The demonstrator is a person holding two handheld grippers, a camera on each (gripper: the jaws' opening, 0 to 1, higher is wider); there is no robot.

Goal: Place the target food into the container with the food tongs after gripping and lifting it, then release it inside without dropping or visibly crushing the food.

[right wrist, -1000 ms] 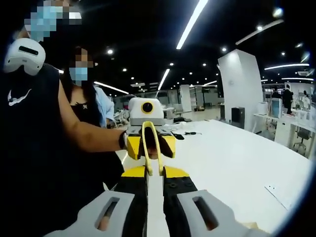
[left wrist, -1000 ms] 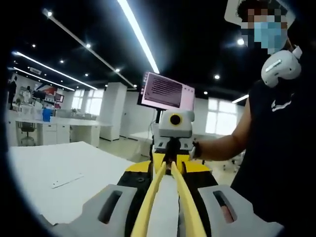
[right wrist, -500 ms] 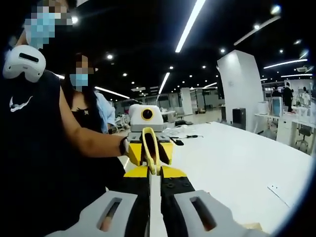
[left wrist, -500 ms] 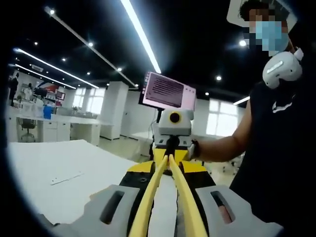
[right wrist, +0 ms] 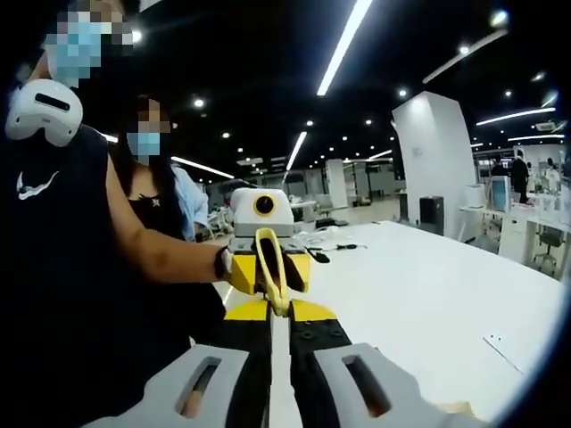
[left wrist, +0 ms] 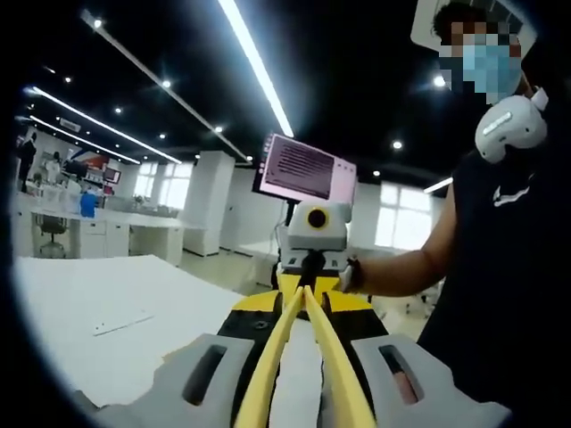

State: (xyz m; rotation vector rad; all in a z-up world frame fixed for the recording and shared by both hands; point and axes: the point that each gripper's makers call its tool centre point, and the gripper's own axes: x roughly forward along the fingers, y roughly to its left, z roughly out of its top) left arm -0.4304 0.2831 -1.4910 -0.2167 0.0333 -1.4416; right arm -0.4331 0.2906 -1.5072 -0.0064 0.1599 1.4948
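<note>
The yellow tongs run between the two grippers. In the left gripper view their two arms lie between the left gripper's jaws, which squeeze them, and meet at a point near the right gripper. In the right gripper view the right gripper's jaws sit narrow on the tongs' looped end, just before the left gripper. A white tabletop spreads beside them in a big room with ceiling lights. The person holds both grippers level, facing each other.

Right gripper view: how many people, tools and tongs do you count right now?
People: 2, person in black and person in blue
Tools: 2, left tool and right tool
Yellow tongs: 1
Total: 5
</note>
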